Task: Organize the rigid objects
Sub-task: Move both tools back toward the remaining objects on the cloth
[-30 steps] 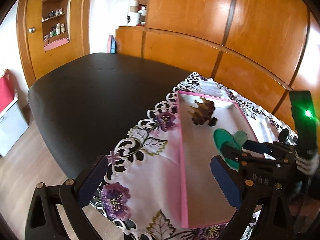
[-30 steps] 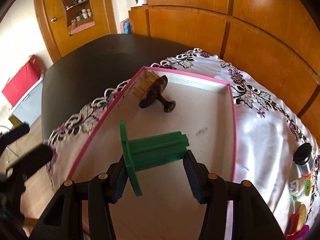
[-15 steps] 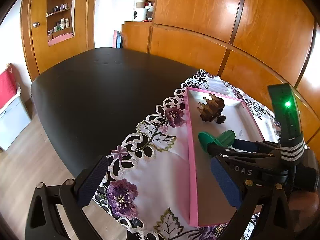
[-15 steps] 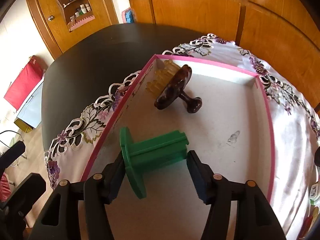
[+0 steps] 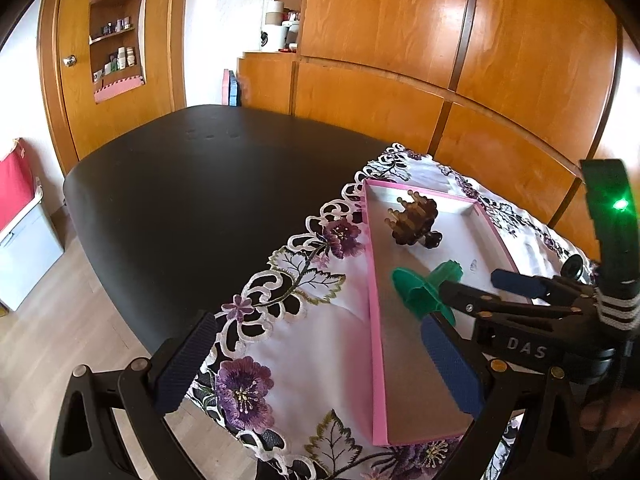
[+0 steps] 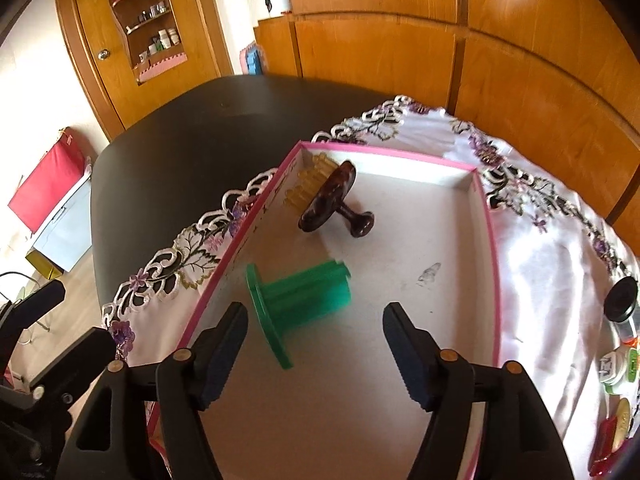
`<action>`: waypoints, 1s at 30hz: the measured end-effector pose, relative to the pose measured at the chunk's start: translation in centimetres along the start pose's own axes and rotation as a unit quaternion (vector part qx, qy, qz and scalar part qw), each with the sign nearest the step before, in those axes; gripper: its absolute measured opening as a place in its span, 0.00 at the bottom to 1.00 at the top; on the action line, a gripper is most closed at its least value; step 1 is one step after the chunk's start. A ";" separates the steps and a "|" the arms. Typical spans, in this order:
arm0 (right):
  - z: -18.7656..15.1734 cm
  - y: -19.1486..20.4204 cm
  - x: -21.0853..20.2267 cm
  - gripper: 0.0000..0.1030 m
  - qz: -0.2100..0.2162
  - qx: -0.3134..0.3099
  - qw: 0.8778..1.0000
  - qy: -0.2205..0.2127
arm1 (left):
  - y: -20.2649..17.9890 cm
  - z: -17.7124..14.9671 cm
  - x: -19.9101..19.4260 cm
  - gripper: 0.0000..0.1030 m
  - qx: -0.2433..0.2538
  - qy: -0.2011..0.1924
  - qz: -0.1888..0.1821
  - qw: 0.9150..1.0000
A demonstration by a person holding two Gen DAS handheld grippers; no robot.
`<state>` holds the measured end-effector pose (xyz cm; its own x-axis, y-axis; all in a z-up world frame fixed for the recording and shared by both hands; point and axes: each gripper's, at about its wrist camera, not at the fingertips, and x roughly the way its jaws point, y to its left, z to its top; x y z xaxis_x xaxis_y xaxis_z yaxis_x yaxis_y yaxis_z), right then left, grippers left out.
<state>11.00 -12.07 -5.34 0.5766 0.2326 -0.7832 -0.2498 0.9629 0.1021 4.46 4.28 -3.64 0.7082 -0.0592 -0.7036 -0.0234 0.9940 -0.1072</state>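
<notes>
A: As its jaws have just been opening, does the right gripper (image 6: 314,354) hold anything?

B: No; apart; green spool (image 6: 298,300) lies loose inside the pink tray (image 6: 494,280), near the brown brush (image 6: 332,200); left gripper (image 5: 320,364) apart, empty.

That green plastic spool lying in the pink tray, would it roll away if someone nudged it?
Probably only in a curve: the green spool lies on its side, tilted on its wide flange, so it would likely pivot. It looks like stiff, light plastic. The ribbed stem should give the right tool, now open, some purchase.
</notes>
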 end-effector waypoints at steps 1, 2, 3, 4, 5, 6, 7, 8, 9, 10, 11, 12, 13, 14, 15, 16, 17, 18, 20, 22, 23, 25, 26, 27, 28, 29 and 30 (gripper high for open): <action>0.0 -0.1 -0.4 0.70 -0.002 0.000 1.000 -0.005 | 0.0 0.0 -0.1 1.00 0.001 0.000 0.000 1.000; 0.0 -0.1 -0.7 0.70 -0.003 0.001 1.000 -0.009 | -0.1 -0.1 -0.1 1.00 0.002 -0.001 -0.001 1.000; -0.1 -0.2 -1.0 0.71 -0.004 0.001 1.000 -0.013 | -0.1 -0.1 -0.1 1.00 0.002 -0.001 -0.001 1.000; -0.1 -0.3 -1.3 0.72 -0.006 0.002 1.000 -0.018 | -0.2 -0.1 -0.2 1.00 0.002 -0.001 -0.001 1.000; -0.2 -0.3 -1.7 0.73 -0.008 0.002 1.000 -0.022 | -0.2 -0.1 -0.2 1.00 0.003 -0.002 -0.001 1.000; -0.3 -0.4 -2.0 0.73 -0.010 0.002 1.000 -0.026 | -0.3 -0.1 -0.2 1.00 0.004 -0.002 -0.001 1.000; -0.4 -0.6 -2.4 0.73 -0.012 0.004 0.999 -0.030 | -0.4 -0.1 -0.3 1.00 0.006 -0.003 -0.001 1.000; -0.5 -0.7 -2.8 0.73 -0.013 0.005 0.999 -0.034 | -0.5 -0.1 -0.3 1.00 0.007 -0.003 -0.001 1.000; -0.6 -0.9 -3.1 0.73 -0.015 0.006 0.999 -0.038 | -0.6 -0.1 -0.3 1.00 0.009 -0.003 -0.001 1.000; -0.7 -1.1 -3.5 0.73 -0.020 0.009 0.999 -0.042 | -0.7 -0.2 -0.3 1.00 0.011 -0.003 -0.002 1.000; -0.8 -1.3 -3.7 0.74 -0.022 0.010 0.999 -0.045 | -0.8 -0.2 -0.4 1.00 0.012 -0.003 -0.003 1.000; -0.9 -1.5 -4.1 0.74 -0.023 0.011 0.998 -0.049 | -0.9 -0.2 -0.4 1.00 0.014 -0.004 -0.003 1.000; -1.0 -1.7 -4.5 0.74 -0.026 0.013 0.998 -0.053 | -1.1 -0.2 -0.5 1.00 0.018 -0.005 -0.003 1.000; -1.1 -1.9 -4.8 0.74 -0.028 0.014 0.998 -0.056 | -1.3 -0.2 -0.6 1.00 0.021 -0.007 -0.004 1.000; -1.3 -2.1 -5.2 0.74 -0.030 0.015 0.998 -0.060 | -1.5 -0.2 -0.7 1.00 0.026 -0.009 -0.004 1.000; -1.5 -2.5 -5.6 0.74 -0.034 0.016 0.997 -0.063 | -1.7 -0.2 -0.8 1.00 0.030 -0.010 -0.004 0.999; -1.6 -2.8 -5.9 0.74 -0.037 0.017 0.997 -0.066 | -1.9 -0.2 -0.9 1.00 0.034 -0.012 -0.004 0.999; -1.8 -3.1 -6.3 0.74 -0.041 0.018 0.997 -0.068 | -2.1 -0.2 -1.0 1.00 0.039 -0.013 -0.004 0.999; -2.3 -4.1 -7.0 0.74 -0.049 0.023 0.996 -0.070 | -2.6 -0.2 -1.1 1.00 0.047 -0.015 -0.007 0.999; -2.8 -5.3 -7.9 0.74 -0.058 0.033 0.995 -0.074 | -3.2 -0.2 -1.2 1.00 0.057 -0.015 -0.009 0.998; -3.0 -5.9 -8.3 0.74 -0.063 0.037 0.995 -0.075 | -3.5 -0.2 -1.2 1.00 0.062 -0.016 -0.011 0.998; -3.5 -7.5 -9.3 0.74 -0.077 0.045 0.993 -0.080 | -4.2 -0.2 -1.4 1.00 0.074 -0.018 -0.014 0.997; -3.7 -8.2 -9.8 0.74 -0.083 0.050 0.992 -0.082 | -4.6 -0.1 -1.5 1.00 0.081 -0.020 -0.016 0.996; -4.1 -9.3 -10.5 0.74 -0.092 0.057 0.991 -0.084 | -5.0 -0.1 -1.6 1.00 0.088 -0.022 -0.018 0.996; -4.3 -10.1 -10.9 0.74 -0.098 0.064 0.989 -0.085 | -5.4 -0.1 -1.8 1.00 0.095 -0.024 -0.020 0.995; -4.6 -11.1 -11.4 0.74 -0.105 0.070 0.988 -0.087 | -6.0 -0.1 -1.9 1.00 0.103 -0.026 -0.022 0.994; -5.0 -12.3 -12.1 0.74 -0.117 0.078 0.986 -0.089 | -6.5 -0.1 -2.0 1.00 0.110 -0.026 -0.024 0.993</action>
<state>3.19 -27.43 -0.15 0.7357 0.0080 -0.6773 0.0217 0.9991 0.0354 3.18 -2.03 -1.61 0.7407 -0.1085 -0.6630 0.1630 0.9864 0.0206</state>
